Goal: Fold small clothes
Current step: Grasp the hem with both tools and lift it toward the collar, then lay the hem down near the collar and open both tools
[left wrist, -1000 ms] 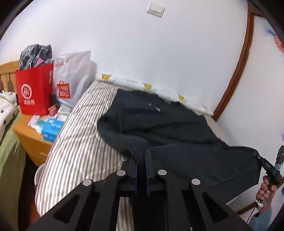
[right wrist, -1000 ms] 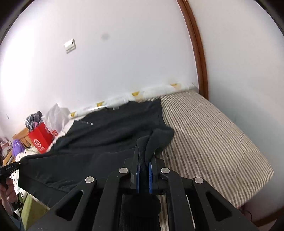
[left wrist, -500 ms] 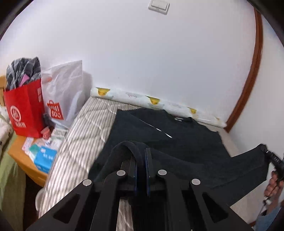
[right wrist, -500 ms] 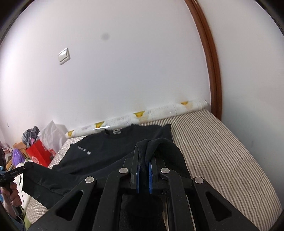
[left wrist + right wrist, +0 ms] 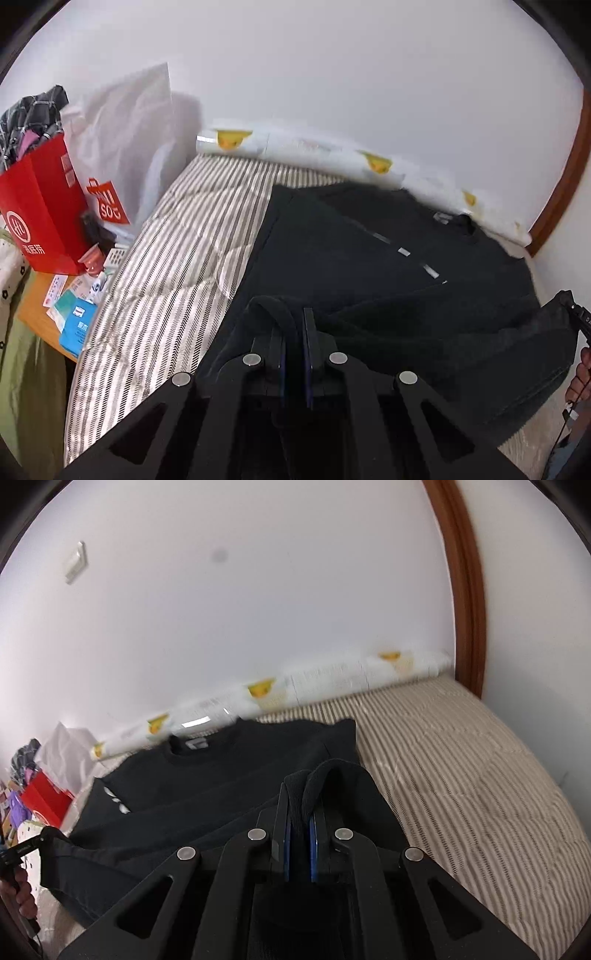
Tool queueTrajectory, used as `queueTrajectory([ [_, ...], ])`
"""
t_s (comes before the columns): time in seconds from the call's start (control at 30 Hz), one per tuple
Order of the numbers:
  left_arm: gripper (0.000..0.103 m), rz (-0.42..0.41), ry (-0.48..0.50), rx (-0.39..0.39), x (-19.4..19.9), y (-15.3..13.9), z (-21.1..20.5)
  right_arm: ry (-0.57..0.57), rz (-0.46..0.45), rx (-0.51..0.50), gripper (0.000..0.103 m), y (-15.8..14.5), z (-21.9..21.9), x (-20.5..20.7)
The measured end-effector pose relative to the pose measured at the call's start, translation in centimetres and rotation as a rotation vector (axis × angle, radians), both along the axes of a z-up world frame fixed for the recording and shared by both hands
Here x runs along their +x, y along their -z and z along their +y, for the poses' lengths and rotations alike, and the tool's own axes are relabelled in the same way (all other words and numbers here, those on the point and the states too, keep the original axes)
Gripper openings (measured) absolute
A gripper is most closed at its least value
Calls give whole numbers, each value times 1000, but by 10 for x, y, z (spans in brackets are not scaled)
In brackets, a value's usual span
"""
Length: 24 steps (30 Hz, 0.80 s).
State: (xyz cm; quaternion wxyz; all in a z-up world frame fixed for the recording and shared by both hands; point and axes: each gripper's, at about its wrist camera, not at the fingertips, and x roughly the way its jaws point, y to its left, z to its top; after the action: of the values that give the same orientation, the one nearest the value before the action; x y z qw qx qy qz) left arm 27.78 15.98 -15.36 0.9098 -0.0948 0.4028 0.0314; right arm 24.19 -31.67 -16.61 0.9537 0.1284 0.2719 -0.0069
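The left gripper (image 5: 294, 345) and right gripper (image 5: 300, 821) each pinch the hem of the black sweatshirt (image 5: 369, 258). Its collar lies ahead on the striped bed (image 5: 177, 258).

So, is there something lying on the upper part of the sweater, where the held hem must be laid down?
Nothing visible does. Both the left gripper and right gripper are shut on the hem of the black sweater, and its chest and collar lie bare on the striped bed.
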Motion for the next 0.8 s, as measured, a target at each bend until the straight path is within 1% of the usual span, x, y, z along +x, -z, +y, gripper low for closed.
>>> queueTrajectory([
  [0.1,8,15,5,16,6,5,-2,10,65,-11,7,15,-1,16],
  [0.2,8,26,4,8,9,6,-1,24,127,-16,7,31,-2,32],
  [0.33,10,29,11,13,8,6,-1,32,163,-13,8,38,-3,33],
  [0.37,10,28,11,8,7,5,-1,31,164,-10,10,36,-4,31],
  [0.4,10,30,13,-3,5,4,0,26,170,-2,17,33,-6,27],
  [0.43,12,32,10,-6,3,4,0,22,173,3,18,30,-7,22],
  [0.47,14,35,5,-4,1,3,0,22,175,3,25,26,-8,17],
  [0.5,19,42,-1,3,-2,2,0,21,168,-2,34,21,-9,6],
  [0.53,22,46,-1,6,-5,1,-1,18,156,-6,37,16,-9,-4],
  [0.57,26,48,-2,9,-9,0,-2,15,144,-12,44,12,-9,-14],
  [0.6,36,46,-8,16,-15,-1,-3,13,132,-25,47,8,-9,-28],
  [0.63,46,42,-11,19,-20,-2,-3,13,130,-35,47,6,-8,-36],
  [0.73,58,16,-3,2,-45,-5,-1,18,134,-54,47,4,-10,-67],
  [0.8,59,23,0,-20,-61,-3,1,29,142,-38,48,8,-13,-85],
])
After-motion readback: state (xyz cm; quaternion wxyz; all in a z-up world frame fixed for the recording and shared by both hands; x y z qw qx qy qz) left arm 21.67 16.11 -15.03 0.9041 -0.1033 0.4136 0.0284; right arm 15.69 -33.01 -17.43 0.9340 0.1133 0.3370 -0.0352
